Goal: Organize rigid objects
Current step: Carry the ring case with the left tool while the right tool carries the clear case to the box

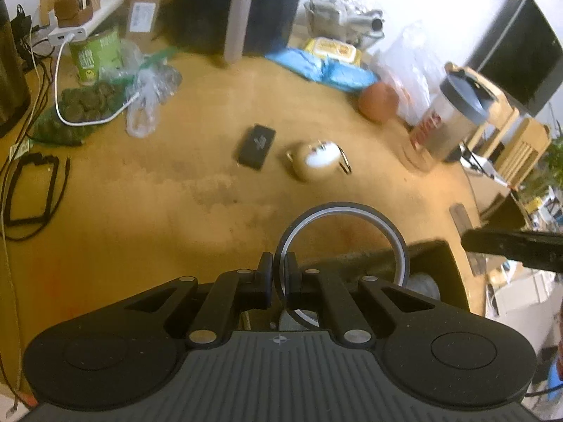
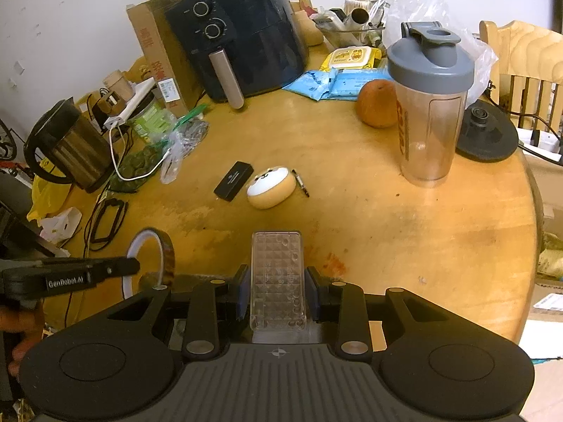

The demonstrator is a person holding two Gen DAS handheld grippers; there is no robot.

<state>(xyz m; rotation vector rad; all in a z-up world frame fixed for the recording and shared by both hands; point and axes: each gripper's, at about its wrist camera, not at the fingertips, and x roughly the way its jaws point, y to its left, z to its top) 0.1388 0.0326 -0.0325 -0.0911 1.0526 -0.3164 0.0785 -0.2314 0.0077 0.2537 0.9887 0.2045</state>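
The left gripper (image 1: 279, 270) has its jaws closed on the thin wall of a tape ring (image 1: 343, 242), which stands upright above the near edge of the round wooden table (image 1: 176, 193). In the right wrist view this ring (image 2: 155, 256) appears at 9 o'clock, beside a black finger with the white writing "GenRobot.AI". The right gripper (image 2: 278, 292) clamps a clear plastic case (image 2: 277, 281) with a diamond pattern between its blue pads (image 2: 241, 295).

At the table centre lie a small black box (image 2: 234, 181) with a tiny unreadable label, a round yellow-and-white case (image 2: 271, 191) touching it, and a small pen-like thing (image 2: 302, 183) just beside the case. At 2 o'clock stands a shaker bottle (image 2: 427, 105) with a grey lid and red letters that I cannot read. An orange fruit (image 2: 376, 103) is beside it. At 12 o'clock is a black air fryer (image 2: 239, 31); the brown carton (image 2: 155, 52) leaning beside it carries red characters, too blurred to read.
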